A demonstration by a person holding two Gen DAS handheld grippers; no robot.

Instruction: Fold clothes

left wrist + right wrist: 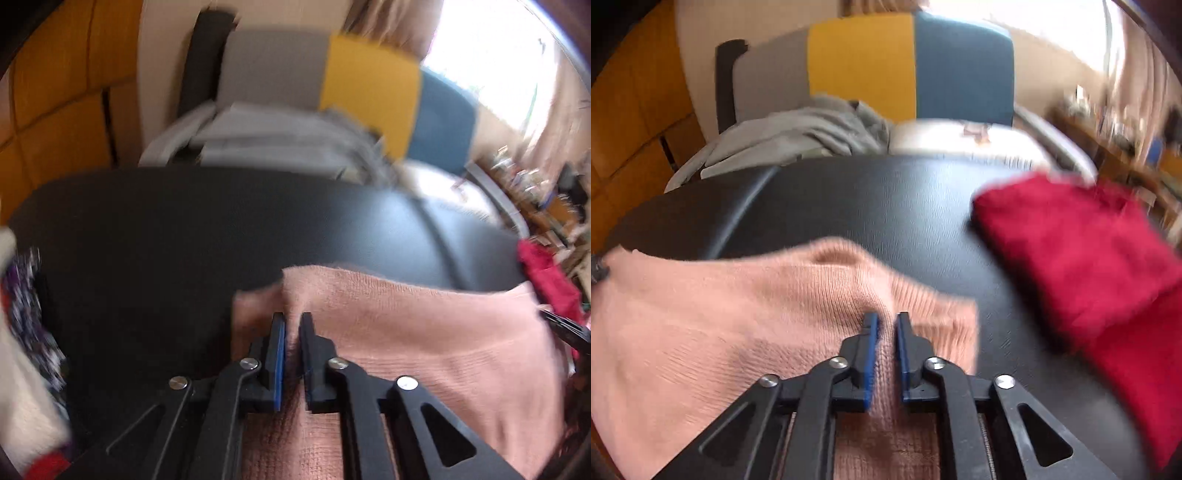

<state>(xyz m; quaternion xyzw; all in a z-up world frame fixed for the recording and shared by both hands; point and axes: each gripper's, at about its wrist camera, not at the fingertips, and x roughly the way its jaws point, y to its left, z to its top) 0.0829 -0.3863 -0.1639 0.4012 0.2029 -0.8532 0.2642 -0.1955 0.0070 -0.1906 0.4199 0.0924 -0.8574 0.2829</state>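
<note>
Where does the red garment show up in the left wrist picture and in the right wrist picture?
Left wrist view: the red garment is a sliver at the far right edge, past the pink sweater.
Right wrist view: the red garment fills the right side, lying on the black table.
Shared landmark: the yellow and blue chair back behind the table.

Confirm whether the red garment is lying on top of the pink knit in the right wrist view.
No. The red garment lies on the black table to the right of the pink knit, with bare tabletop between them.
</note>
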